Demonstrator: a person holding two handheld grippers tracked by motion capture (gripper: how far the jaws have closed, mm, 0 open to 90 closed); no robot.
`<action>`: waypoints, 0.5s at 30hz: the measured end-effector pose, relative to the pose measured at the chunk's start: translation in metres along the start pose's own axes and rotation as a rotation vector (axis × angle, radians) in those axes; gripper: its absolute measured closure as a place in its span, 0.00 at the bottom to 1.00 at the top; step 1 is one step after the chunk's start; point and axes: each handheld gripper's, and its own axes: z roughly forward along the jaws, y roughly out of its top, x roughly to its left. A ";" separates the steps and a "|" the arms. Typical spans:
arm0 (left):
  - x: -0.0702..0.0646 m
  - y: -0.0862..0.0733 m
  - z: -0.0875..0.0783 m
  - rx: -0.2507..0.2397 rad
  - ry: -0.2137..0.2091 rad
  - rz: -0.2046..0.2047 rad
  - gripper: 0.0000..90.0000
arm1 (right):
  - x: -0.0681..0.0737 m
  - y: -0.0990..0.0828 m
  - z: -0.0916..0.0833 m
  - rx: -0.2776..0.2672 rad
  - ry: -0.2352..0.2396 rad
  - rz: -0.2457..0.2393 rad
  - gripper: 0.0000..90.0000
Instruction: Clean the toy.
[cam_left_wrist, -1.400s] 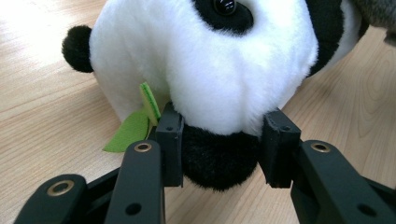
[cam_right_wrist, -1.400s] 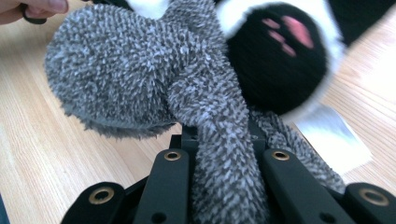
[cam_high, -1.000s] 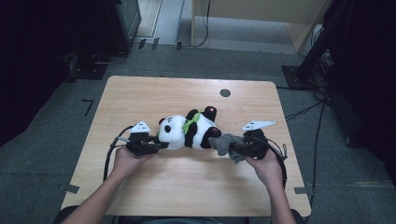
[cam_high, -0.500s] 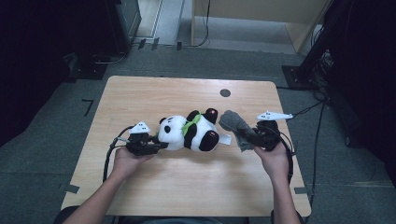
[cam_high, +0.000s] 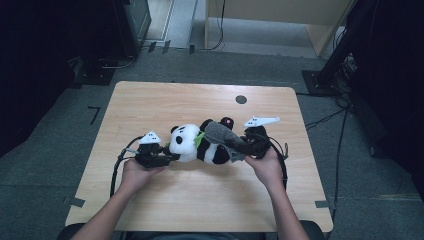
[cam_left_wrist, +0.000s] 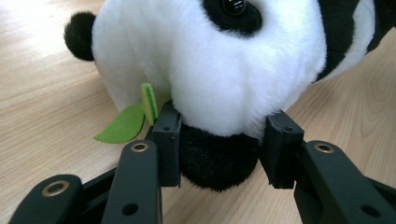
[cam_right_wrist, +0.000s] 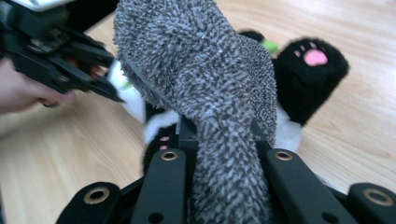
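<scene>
- I'm pinching the panda plush (cam_high: 192, 145), black-white with a green leaf (cam_left_wrist: 122, 125), lying mid-tabletop (cam_high: 150, 105), by its ear in the left gripper (cam_high: 169, 158).
- Right gripper (cam_high: 239, 148) is clamping the fuzzy grey cloth (cam_high: 219, 133), draping it over the panda.
- A dark round hole (cam_high: 241, 99) is sitting near the far edge.

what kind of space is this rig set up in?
Likely a lab or recording workspace, not a home: a bare wooden table on grey carpet, loose cables across the floor, and black equipment stands round a dark edge.
</scene>
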 end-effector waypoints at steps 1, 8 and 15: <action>0.000 0.000 0.000 0.001 0.000 0.003 0.63 | -0.001 -0.002 0.002 0.007 -0.008 0.002 0.86; 0.001 -0.001 0.000 0.009 -0.006 0.005 0.63 | -0.010 -0.011 0.008 0.036 -0.026 0.025 0.87; 0.002 -0.001 -0.001 0.004 -0.010 -0.002 0.63 | -0.017 -0.014 0.003 0.042 -0.064 0.026 0.86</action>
